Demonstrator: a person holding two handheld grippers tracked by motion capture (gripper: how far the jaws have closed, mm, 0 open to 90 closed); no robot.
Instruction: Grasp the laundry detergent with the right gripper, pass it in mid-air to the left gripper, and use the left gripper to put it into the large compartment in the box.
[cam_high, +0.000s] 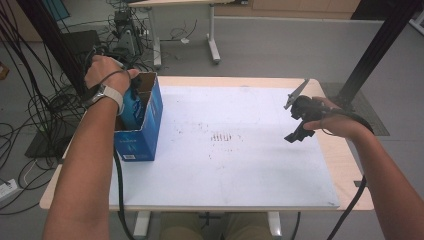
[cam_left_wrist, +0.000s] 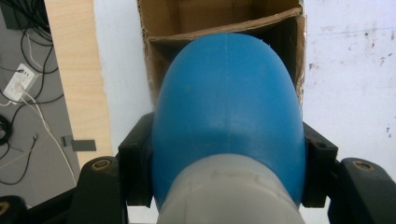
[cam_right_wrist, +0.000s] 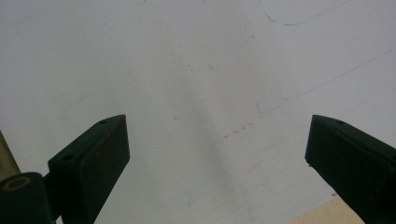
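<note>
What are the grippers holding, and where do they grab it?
The left gripper clamps a blue bottle by its wide sides, just above the grey end, over the open box. The right gripper holds nothing.

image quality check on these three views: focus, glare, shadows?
High view: even light, slightly soft, no glare on the white table top. Left gripper view: blue bottle sits so close that it is soft-edged, while the cardboard box behind reads sharper. Right gripper view: flat, washed-out table surface, faint shadow between the jaws.

looks like a lab: tangled black cables (cam_high: 30, 107) on grey floor (cam_high: 280, 45), black metal rig post (cam_high: 377, 47), white-topped wooden table (cam_high: 240, 165), another desk's white legs (cam_high: 212, 35).
</note>
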